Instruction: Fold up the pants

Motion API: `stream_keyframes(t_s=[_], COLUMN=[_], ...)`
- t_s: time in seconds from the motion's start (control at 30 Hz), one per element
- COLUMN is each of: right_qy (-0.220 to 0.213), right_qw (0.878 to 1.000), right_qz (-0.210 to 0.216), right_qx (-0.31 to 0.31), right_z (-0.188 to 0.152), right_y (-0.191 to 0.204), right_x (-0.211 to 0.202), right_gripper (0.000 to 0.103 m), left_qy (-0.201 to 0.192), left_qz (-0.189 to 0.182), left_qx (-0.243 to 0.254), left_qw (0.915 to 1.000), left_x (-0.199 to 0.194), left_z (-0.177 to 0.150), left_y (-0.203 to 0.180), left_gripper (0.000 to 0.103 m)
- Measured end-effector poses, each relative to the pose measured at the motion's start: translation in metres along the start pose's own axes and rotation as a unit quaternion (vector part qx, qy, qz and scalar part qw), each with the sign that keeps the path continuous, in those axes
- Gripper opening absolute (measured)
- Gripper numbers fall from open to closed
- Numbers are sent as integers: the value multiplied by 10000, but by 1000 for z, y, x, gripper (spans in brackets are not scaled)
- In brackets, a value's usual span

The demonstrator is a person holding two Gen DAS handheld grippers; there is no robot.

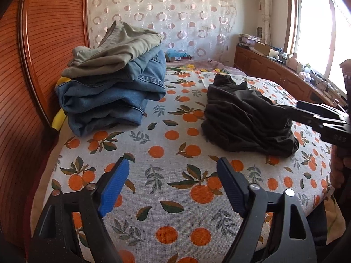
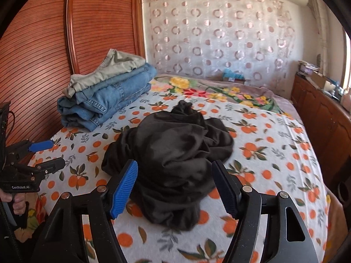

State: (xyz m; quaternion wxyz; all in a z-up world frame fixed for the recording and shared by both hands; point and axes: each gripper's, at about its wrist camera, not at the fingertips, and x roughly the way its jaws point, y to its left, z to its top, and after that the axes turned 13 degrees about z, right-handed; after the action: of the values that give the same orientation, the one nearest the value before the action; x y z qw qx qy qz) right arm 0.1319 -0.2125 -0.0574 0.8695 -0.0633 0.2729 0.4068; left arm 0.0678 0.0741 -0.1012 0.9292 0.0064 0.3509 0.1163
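A crumpled pair of black pants (image 2: 175, 149) lies in a heap on the orange-print bedsheet (image 2: 274, 153). My right gripper (image 2: 174, 164) hangs open just over the near edge of the heap, one finger on each side, and the pads are not pressing the cloth. From the left wrist view the black pants (image 1: 245, 118) sit at the right, with the right gripper (image 1: 294, 110) reaching in at their far side. My left gripper (image 1: 173, 164) is open over bare bedsheet (image 1: 175, 135), to the left of the heap, with nothing between its fingers. It also shows as the left gripper (image 2: 57, 154) at the picture's left edge.
A stack of folded jeans and khaki pants (image 1: 114, 83) (image 2: 109, 94) sits by the wooden headboard (image 1: 43, 65). A floral blanket (image 2: 208, 92) covers the far part of the bed. A wooden cabinet (image 1: 274, 70) with clutter runs under the window at the right.
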Motion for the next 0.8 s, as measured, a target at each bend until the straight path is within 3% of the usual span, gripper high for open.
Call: stream_keyframes(t_s=[0.07,0.13,0.2,0.3,0.47,0.67,0.8], right_qy=[162,386,511,376,-123,-548,-737], right_qw=[9998,9991,9984,9989,9999,9953,9838], right_qz=[81,180,228,265,52,-709,-1430], right_qx=[1,23,16,15,77,359,796], right_z=[2,1,1,8,10,-8,-27], right_y=[-6,-13,-19,-29,-47,-91,-128], right_x=[10,23,26,13,-44,-117,-156], right_gripper=[66,52,13,8,8,8,8], left_qy=[8,-32,-69,-89,-141,-256,-263], left_qz=[-71,-71,-118,-131,-175,-318,-342], left_qx=[4,34,78,107,127,234,297], left_qw=[10000,10000,9999,9998,9997,9989,9986], left_x=[1,-1,-3,-4,-10,-22,-25], left_z=[1,3,5,7,11,17,20], left_y=[2,1,-1,-4,-10,-22,-29], left_gripper=[78,78,78,78,78,78,78])
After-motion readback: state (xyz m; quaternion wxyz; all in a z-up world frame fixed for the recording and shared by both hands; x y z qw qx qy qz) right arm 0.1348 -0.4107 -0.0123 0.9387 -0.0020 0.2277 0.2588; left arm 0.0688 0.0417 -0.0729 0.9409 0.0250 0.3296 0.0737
